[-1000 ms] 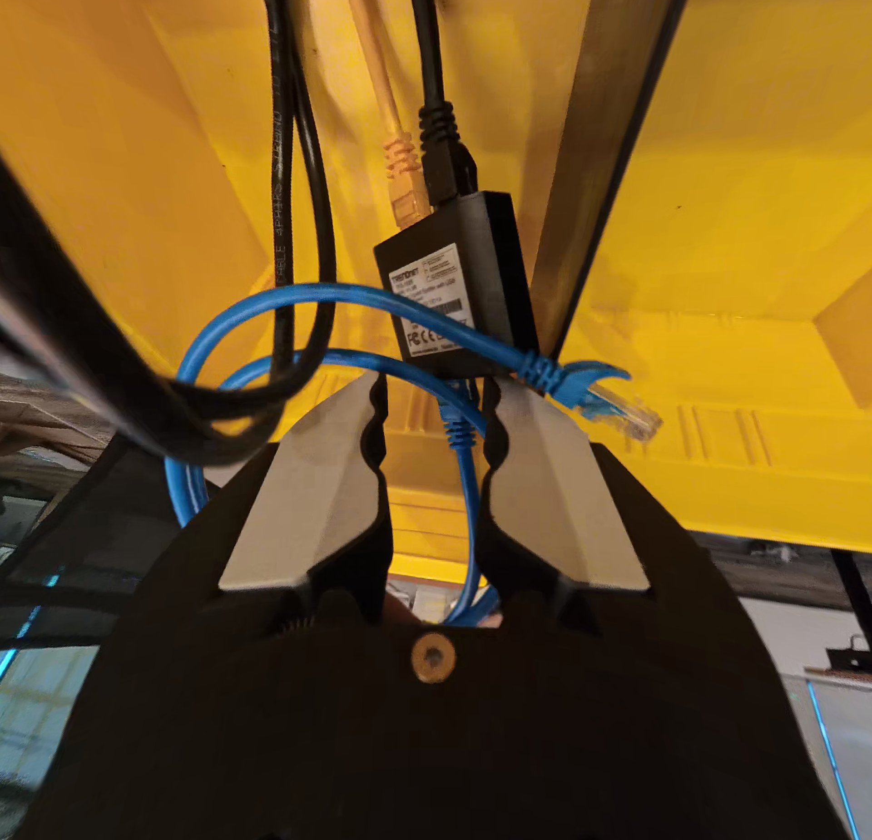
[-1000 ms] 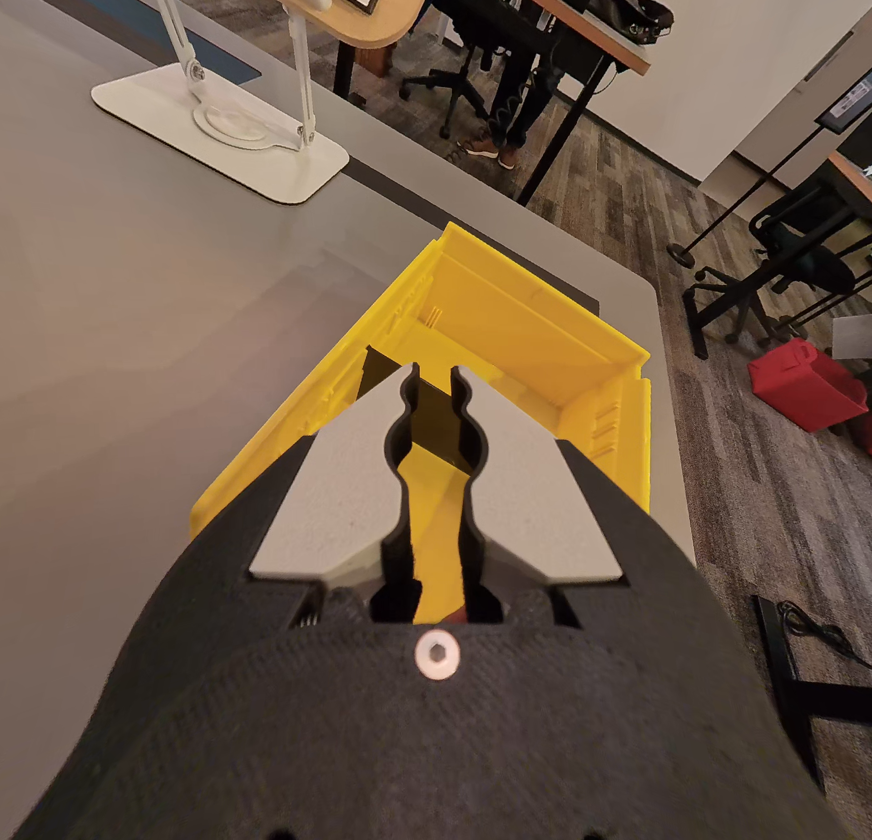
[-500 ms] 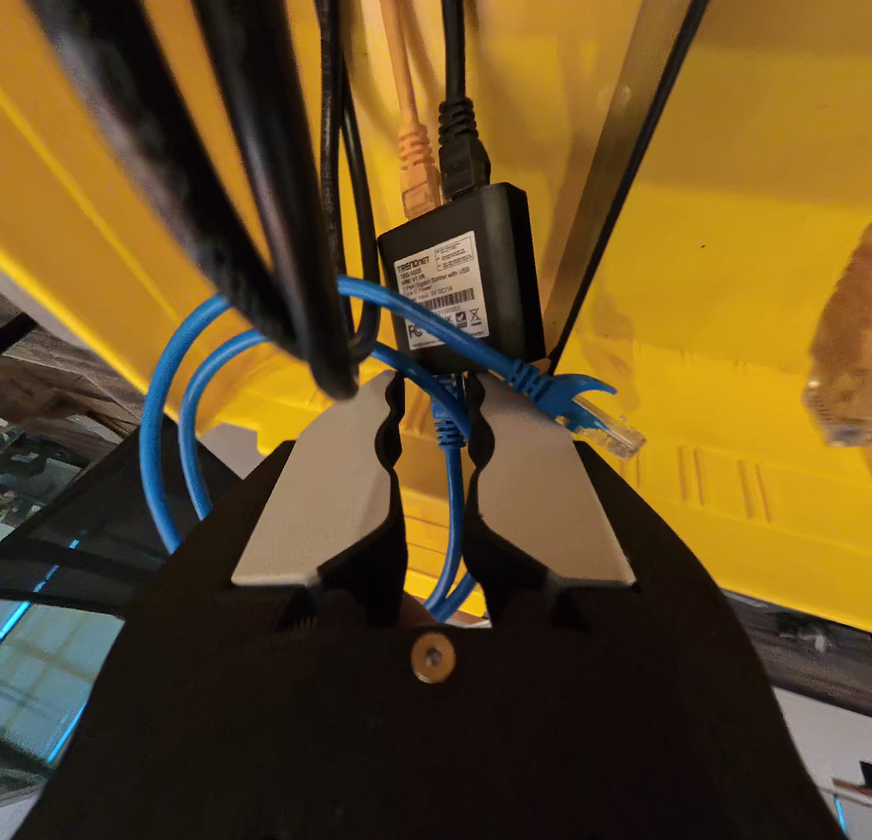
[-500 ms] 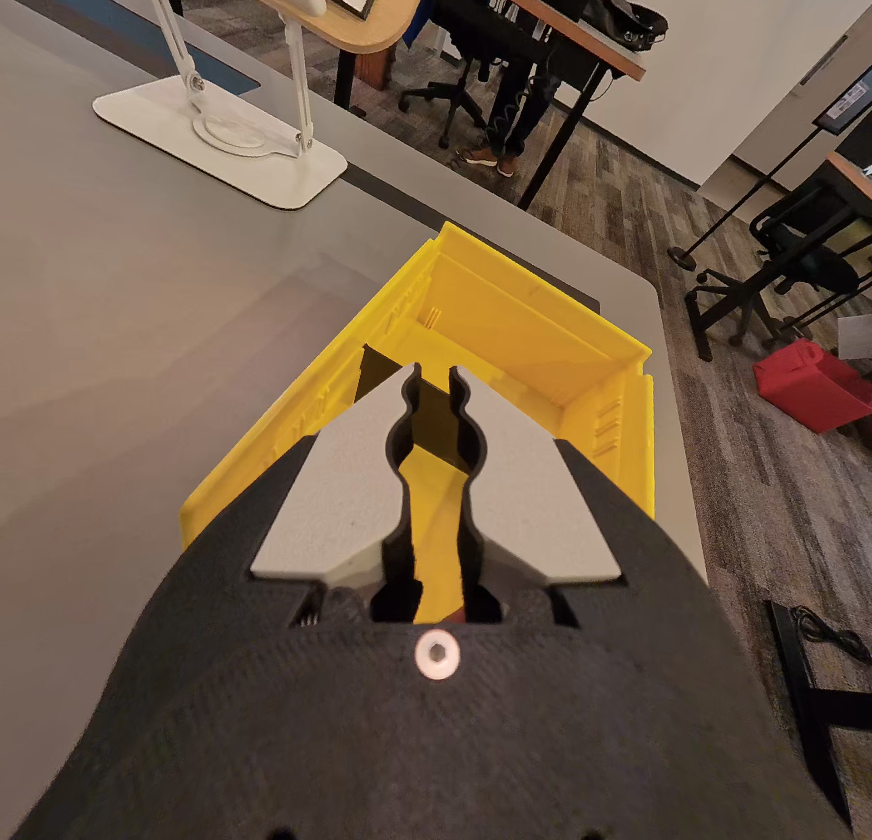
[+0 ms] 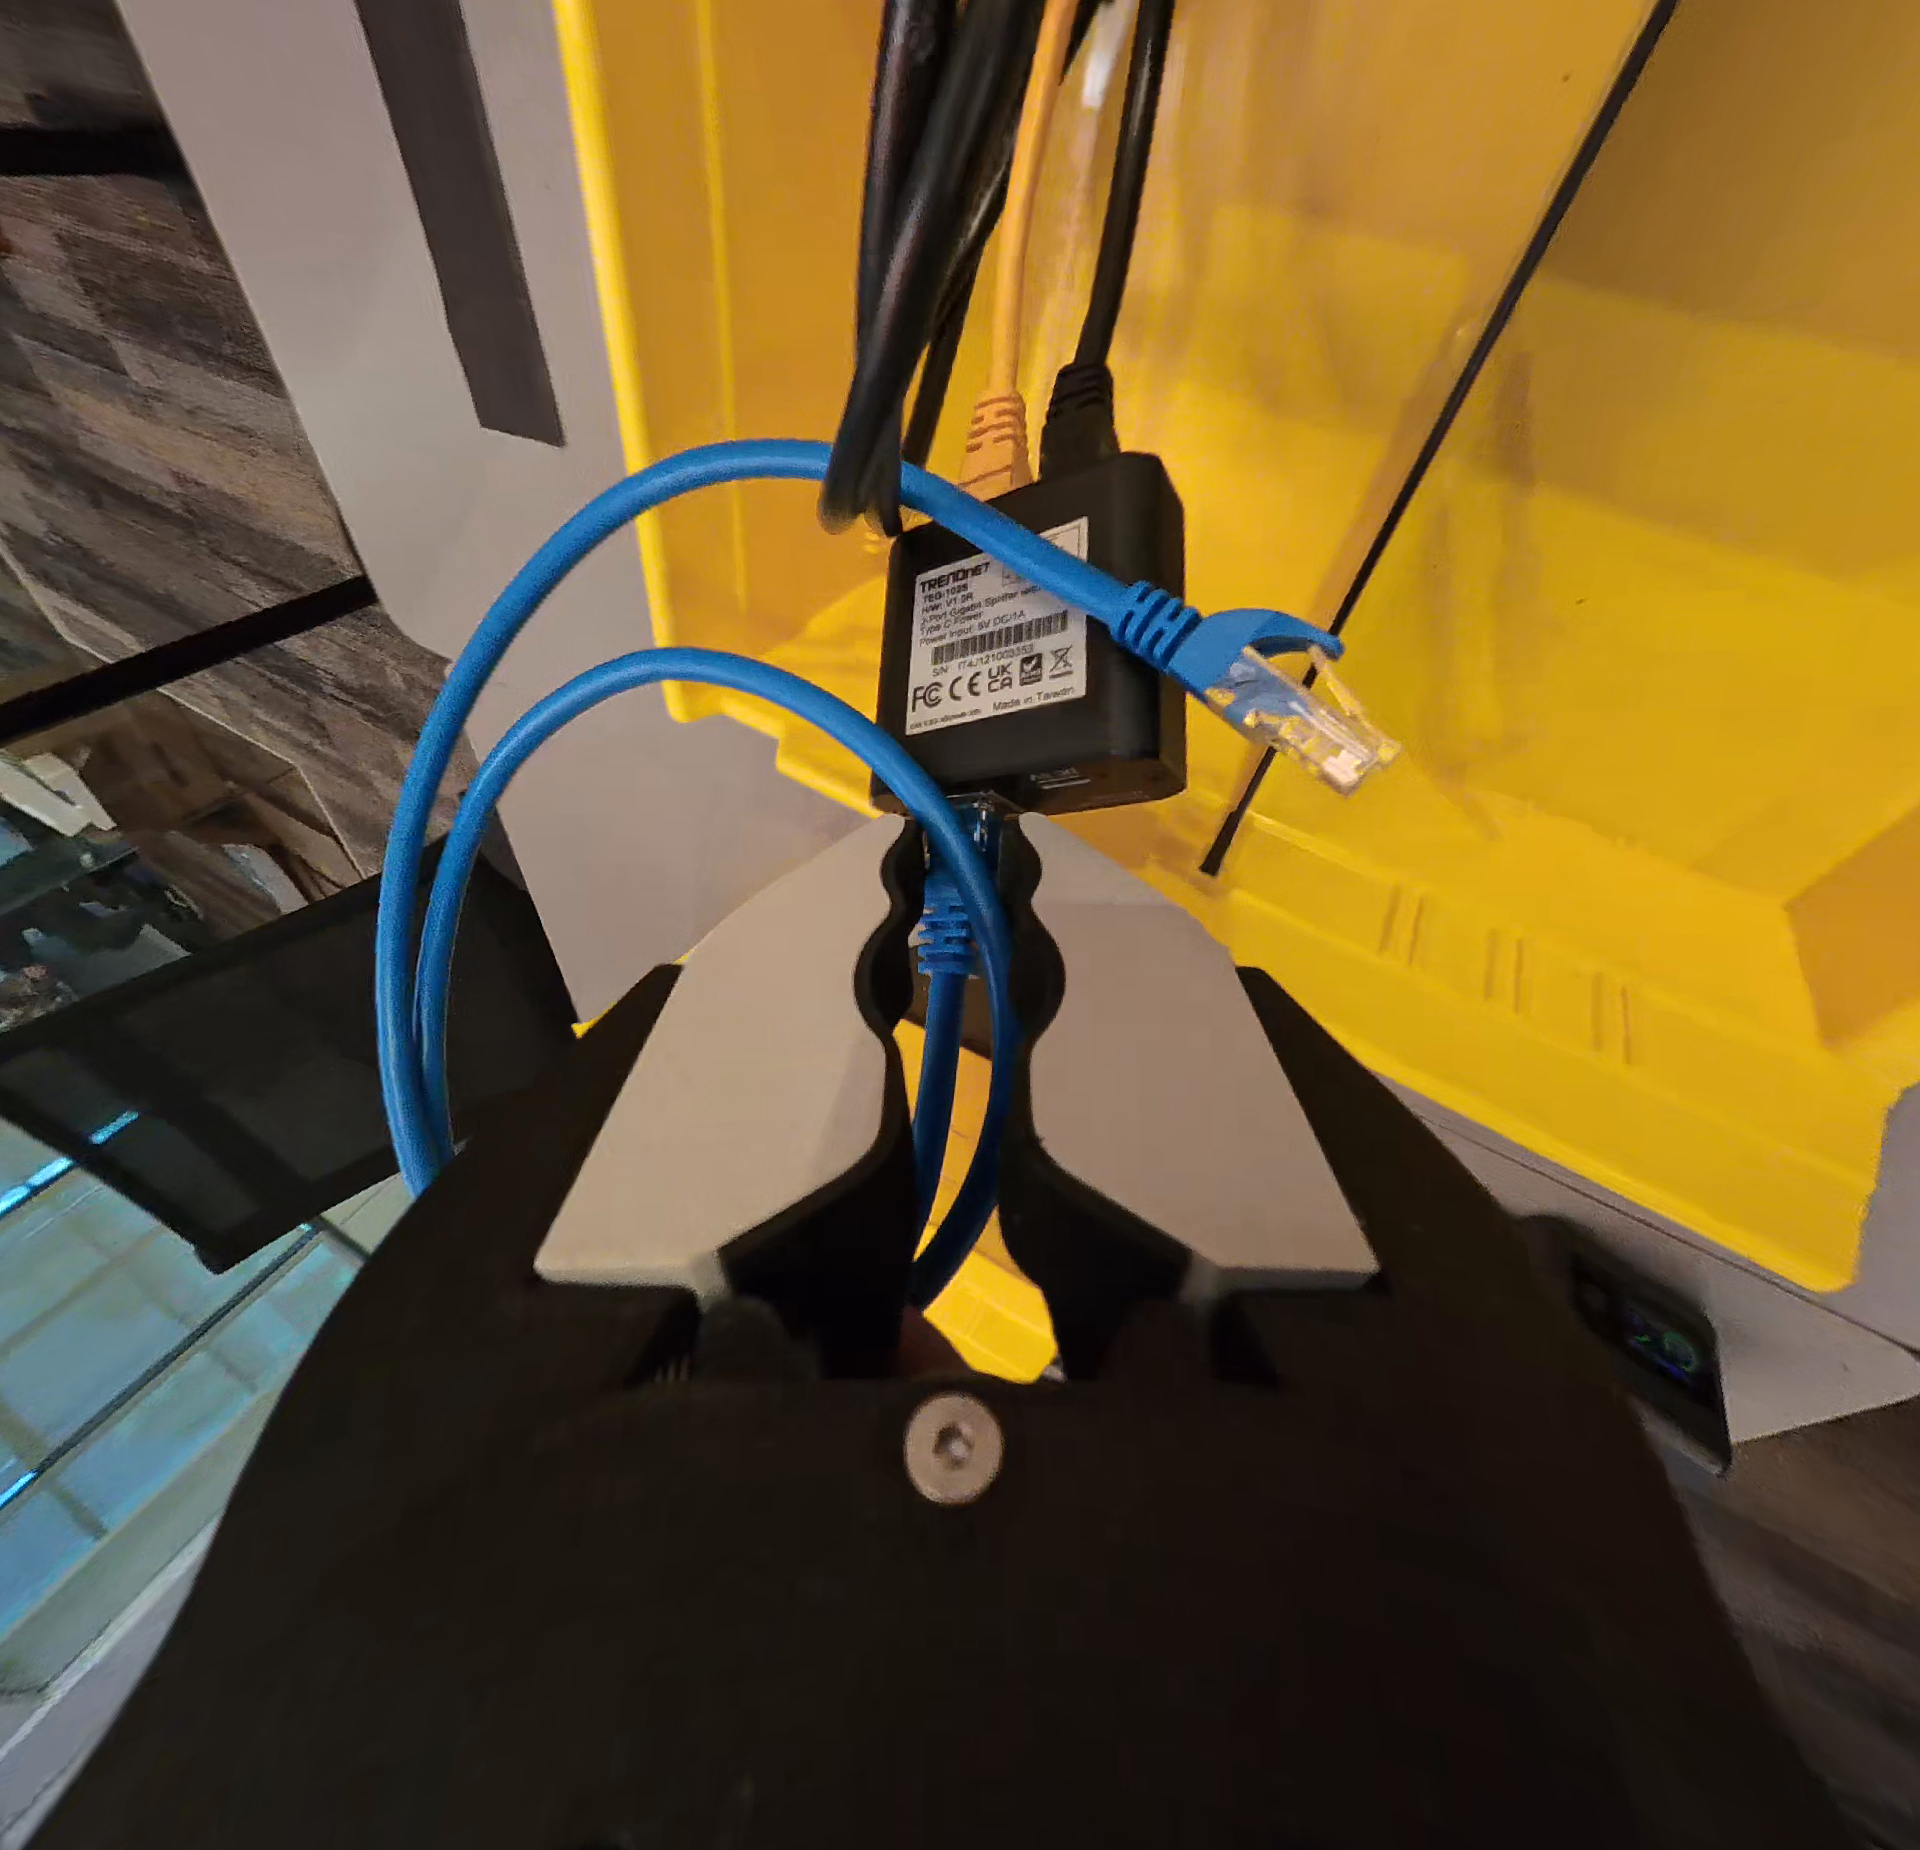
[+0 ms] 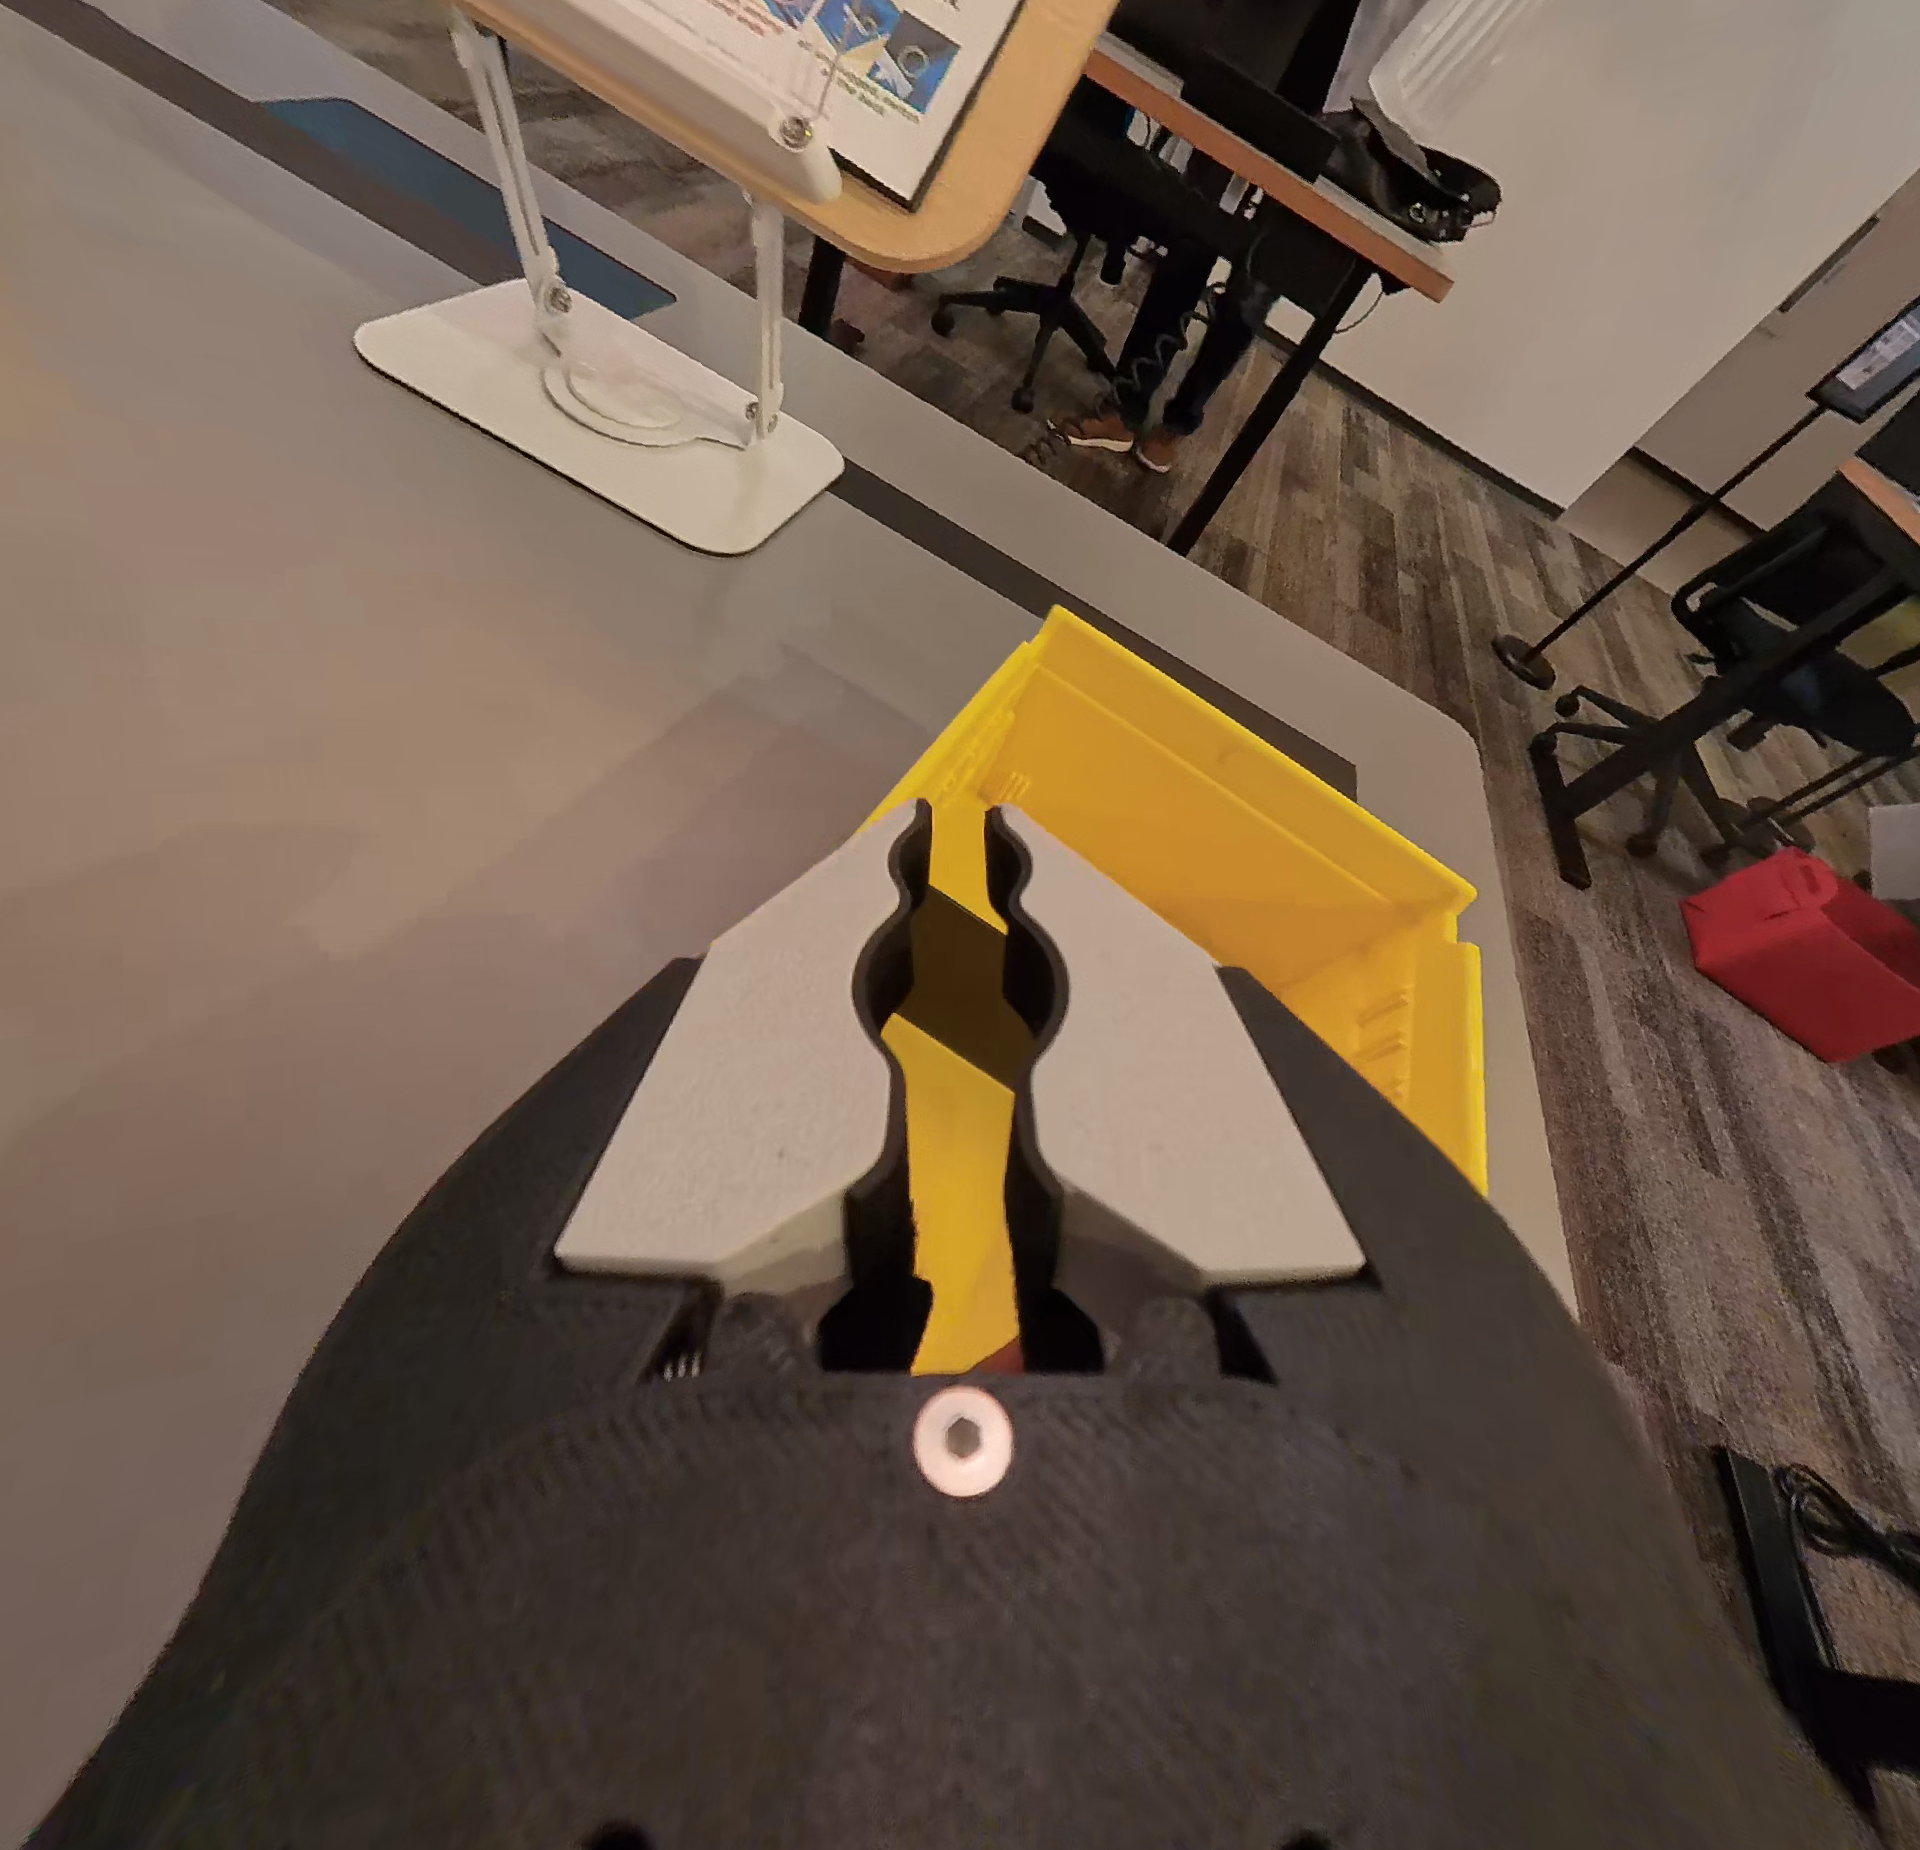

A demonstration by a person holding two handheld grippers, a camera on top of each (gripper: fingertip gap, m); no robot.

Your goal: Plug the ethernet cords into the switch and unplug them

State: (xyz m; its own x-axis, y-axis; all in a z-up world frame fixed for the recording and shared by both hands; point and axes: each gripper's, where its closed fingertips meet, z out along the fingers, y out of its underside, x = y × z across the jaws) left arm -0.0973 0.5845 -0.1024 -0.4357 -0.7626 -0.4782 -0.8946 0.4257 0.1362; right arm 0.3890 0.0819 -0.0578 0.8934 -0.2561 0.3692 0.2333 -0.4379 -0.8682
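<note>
In the left wrist view a small black switch (image 5: 1039, 647) with a white label hangs in front of a yellow bin (image 5: 1558, 450). My left gripper (image 5: 961, 844) is shut on the boot of a blue ethernet cord (image 5: 951, 938) just below the switch, where its plug enters a port. The cord loops left and its other plug (image 5: 1299, 709) hangs free across the switch. An orange cord (image 5: 1023, 242) and a black cord (image 5: 1117, 190) enter the switch's far end. My right gripper (image 6: 961, 813) is shut and empty above the bin (image 6: 1195, 834).
The bin sits near the grey table's (image 6: 416, 761) far right corner and has a dark divider (image 6: 956, 969) inside. A white stand (image 6: 623, 429) holding a board is on the table behind. Chairs, desks and a red box (image 6: 1808, 948) are on the floor beyond. About 70 cm separates my left fingertips from my right.
The left gripper has carried the switch and cords left and out toward the bin's edge, so table and floor now show. The right gripper has tilted up; its jaws are unchanged.
</note>
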